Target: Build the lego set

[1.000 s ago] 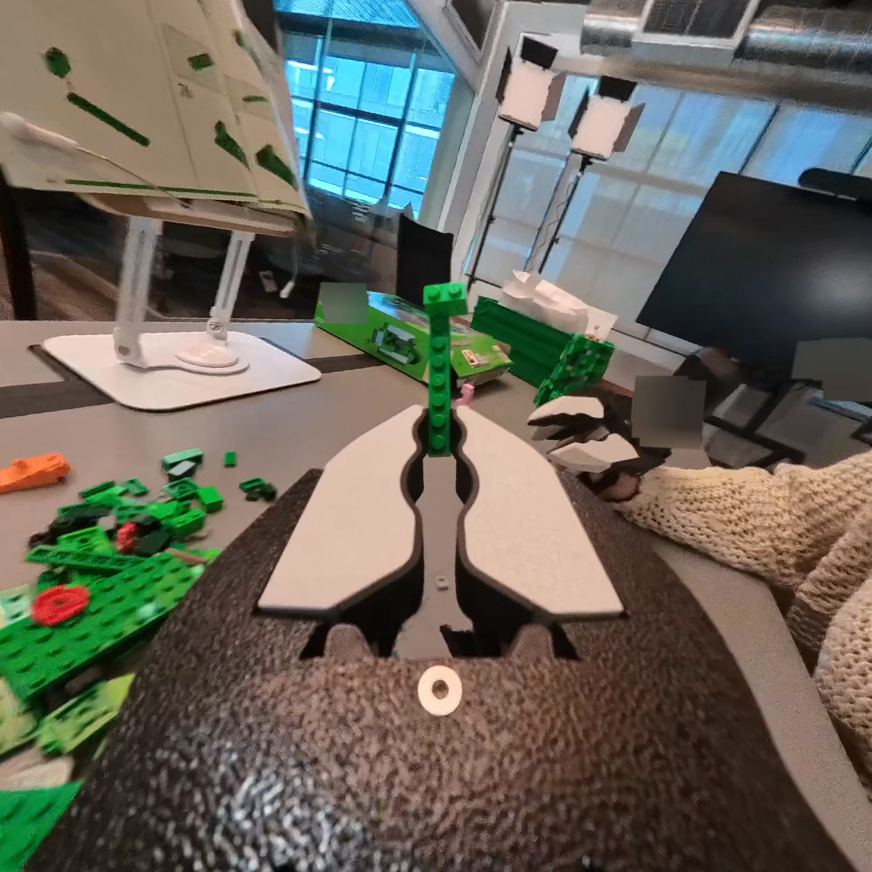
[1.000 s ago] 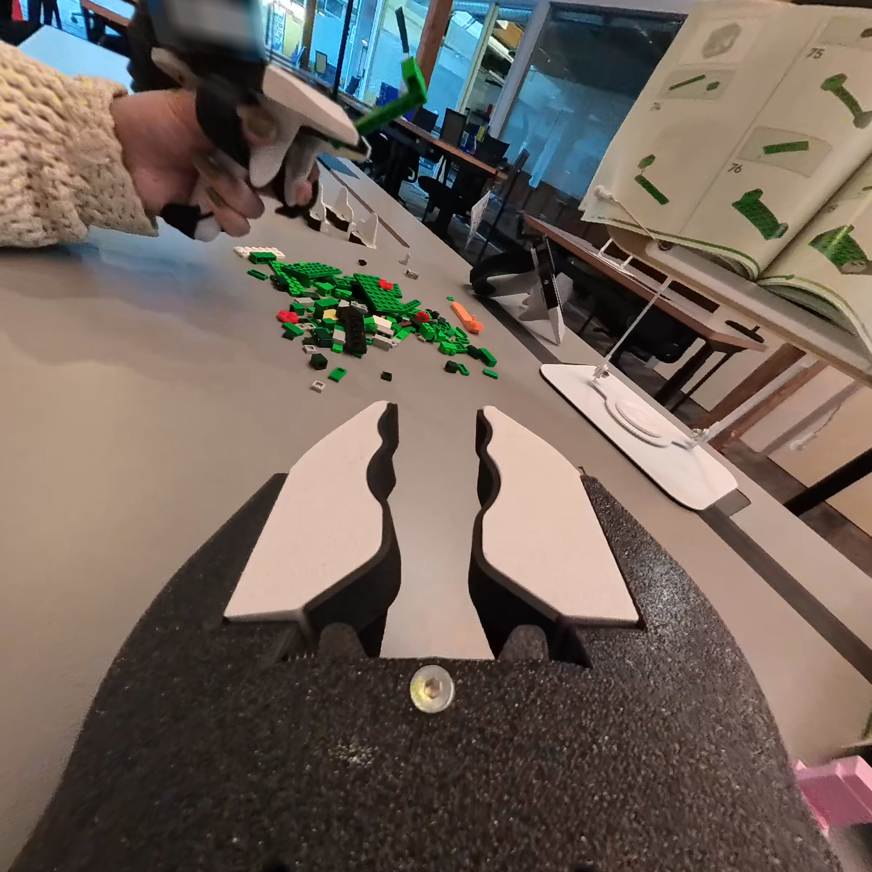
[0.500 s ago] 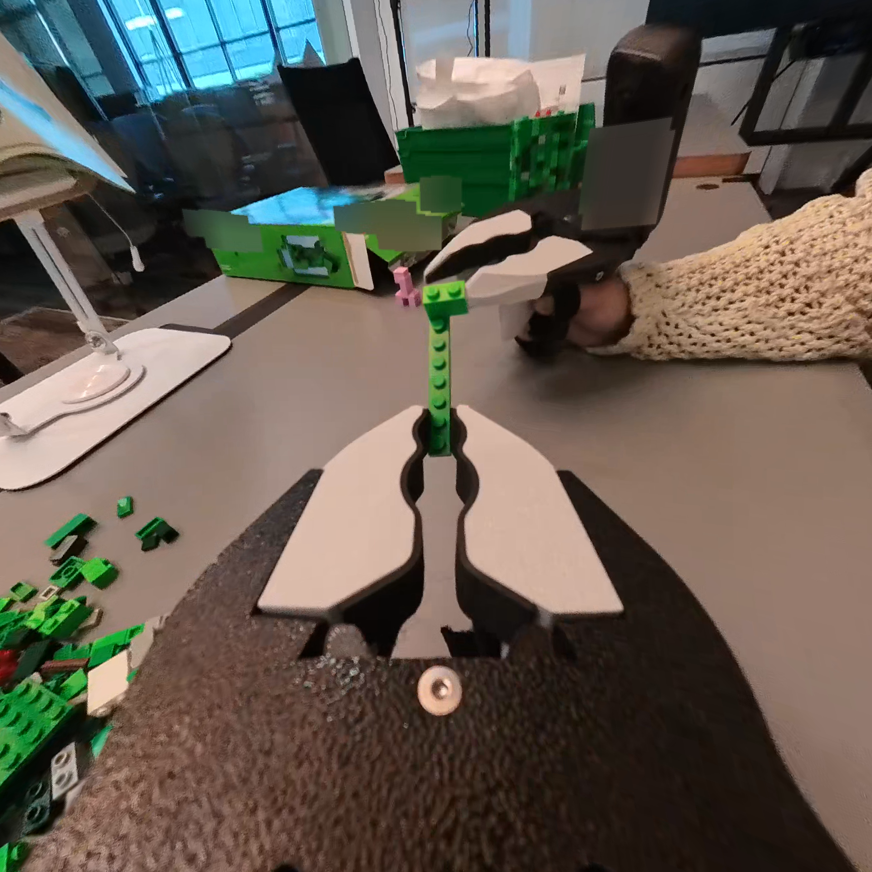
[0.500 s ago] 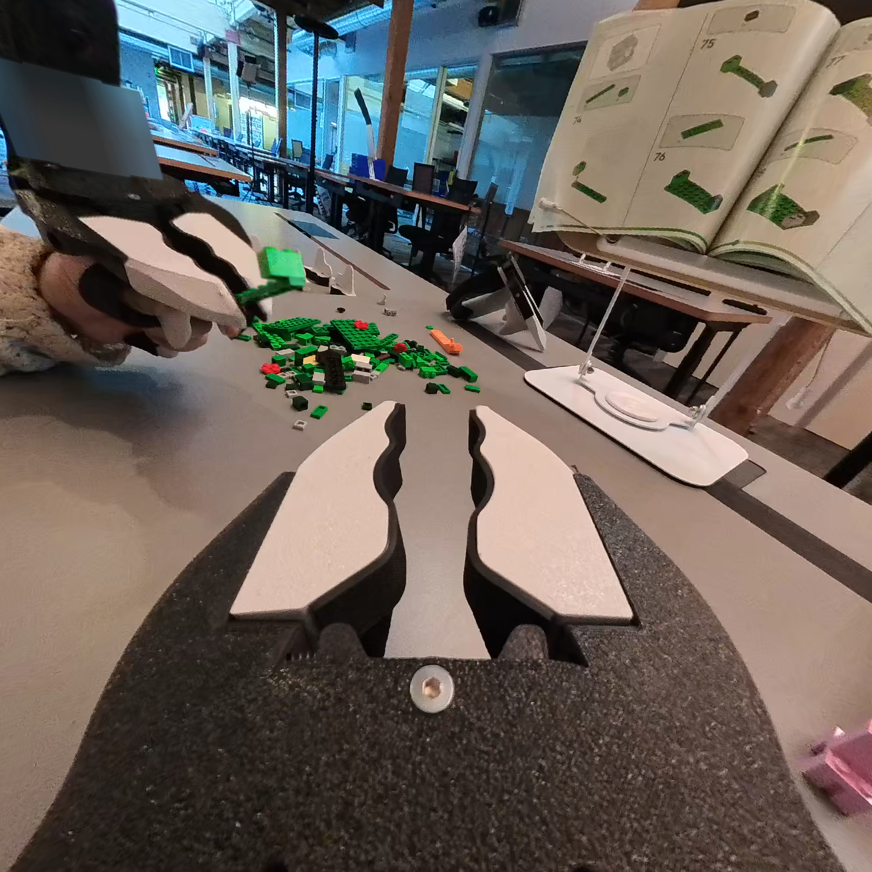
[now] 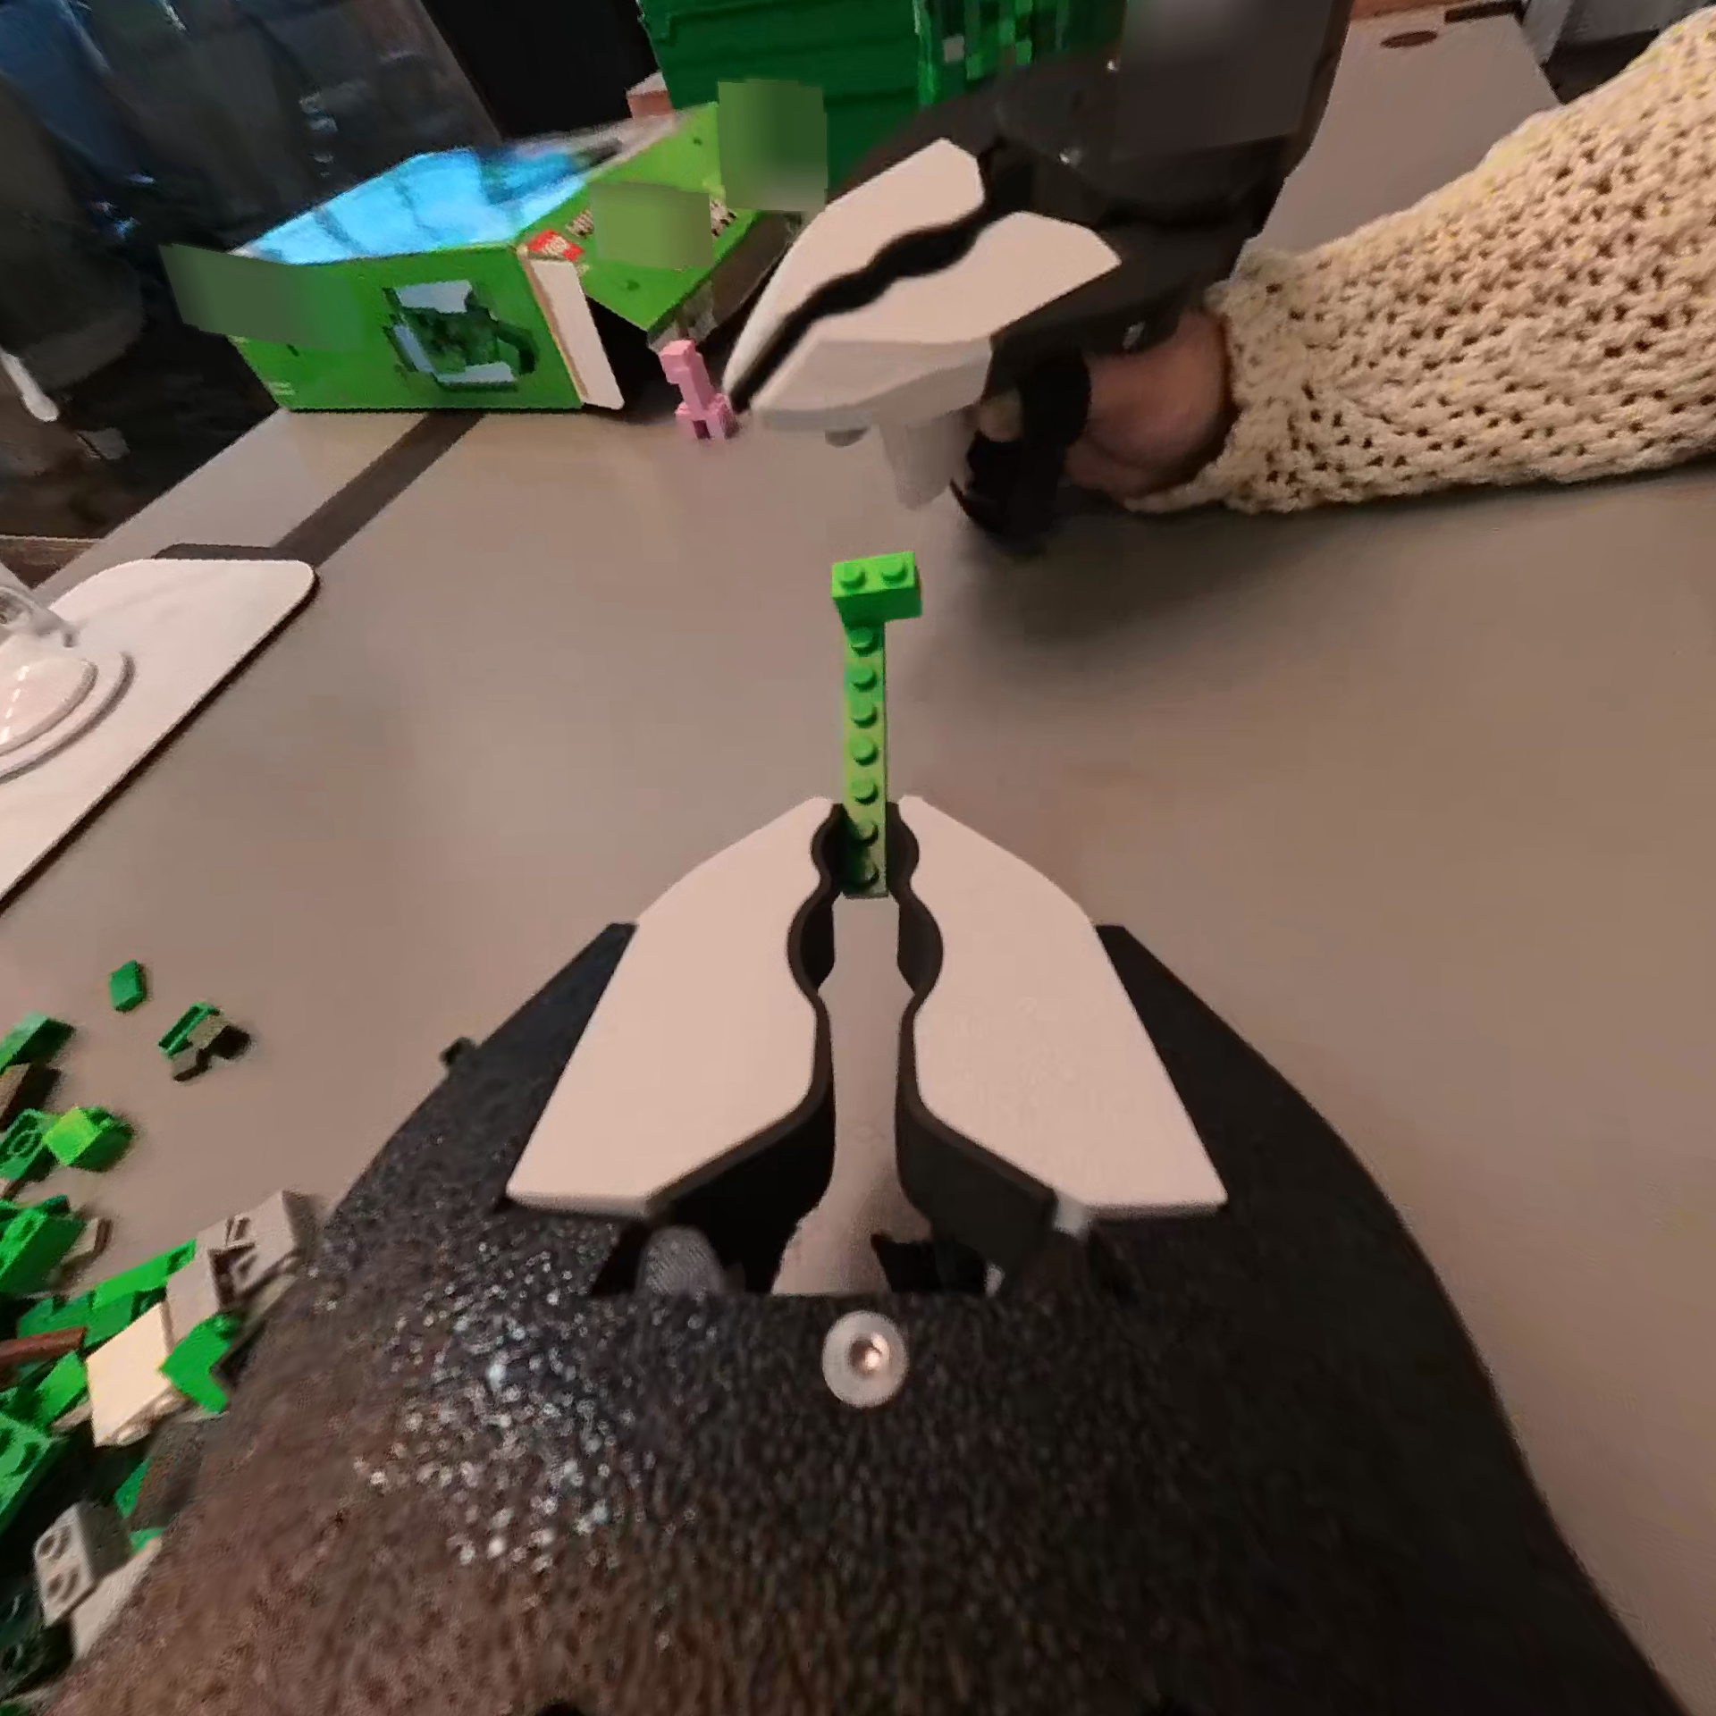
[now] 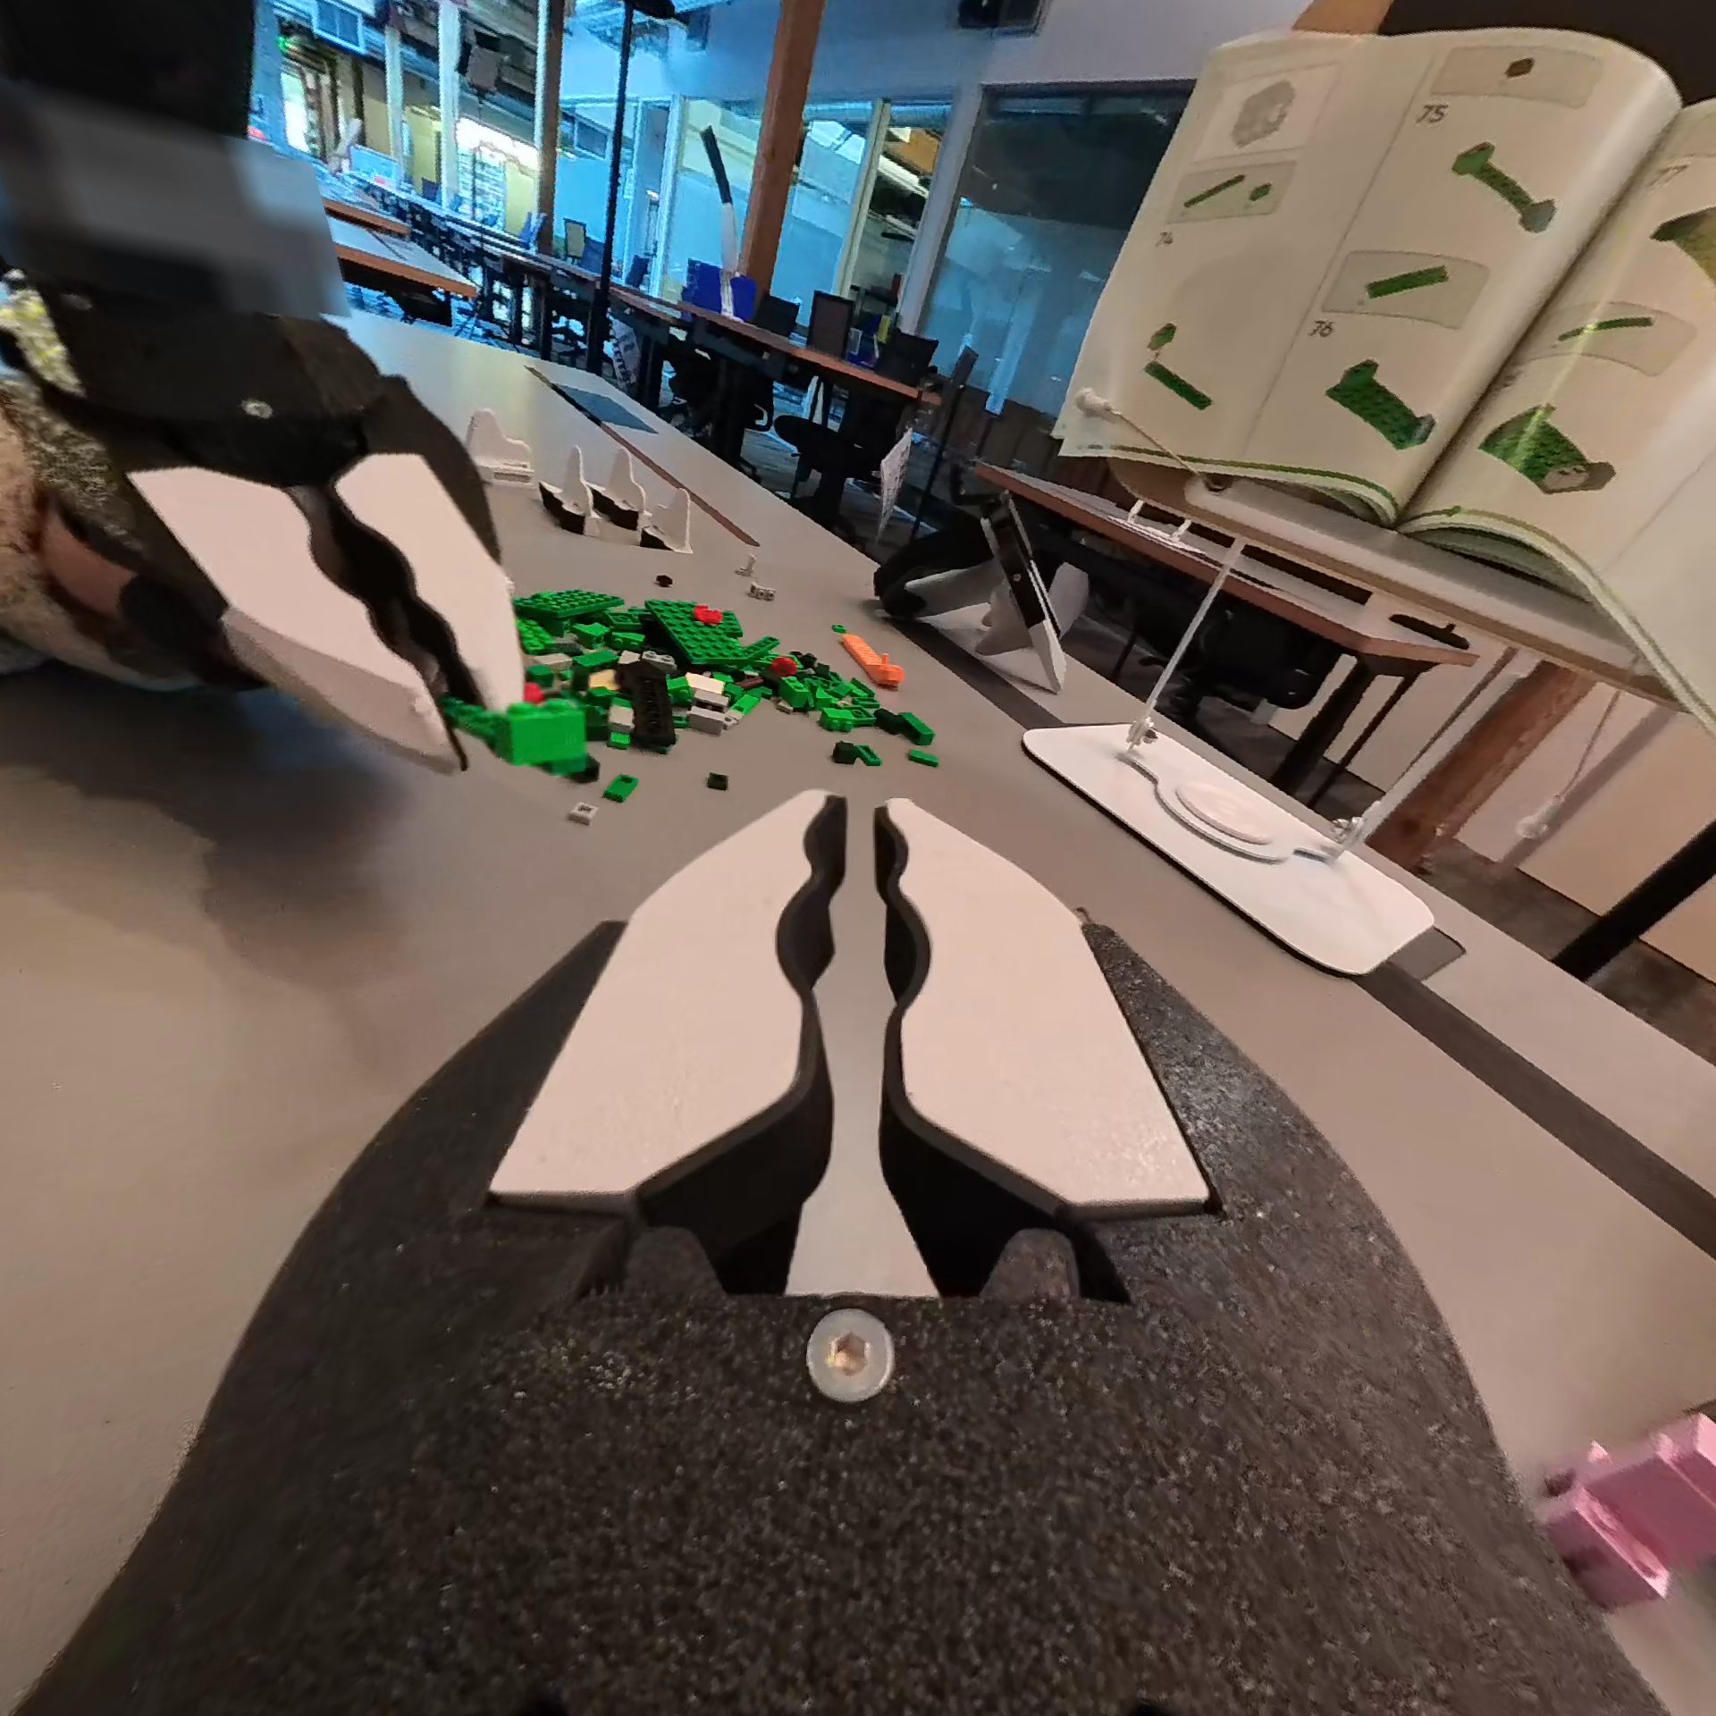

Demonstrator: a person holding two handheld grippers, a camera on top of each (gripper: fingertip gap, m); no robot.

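Note:
My left gripper is shut on the near end of a long thin green plate with a bright green brick on its far end. The plate points away from me, low over the grey table. My right gripper has its jaws nearly together, with nothing between them. In the left wrist view it hovers beyond the plate, apart from it. The right wrist view shows the left gripper with the green plate at the left, beside the pile of loose bricks.
The loose bricks also lie at my lower left. An open instruction book stands on a white stand. A green box and a pink piece sit at the back. An orange piece lies past the pile. About 35 cm separates my right fingertips from the open instruction book.
My left gripper has tipped down and lowered the green plate towards the table. My right gripper's jaws have closed from open to nearly together, and it has come nearer the plate.

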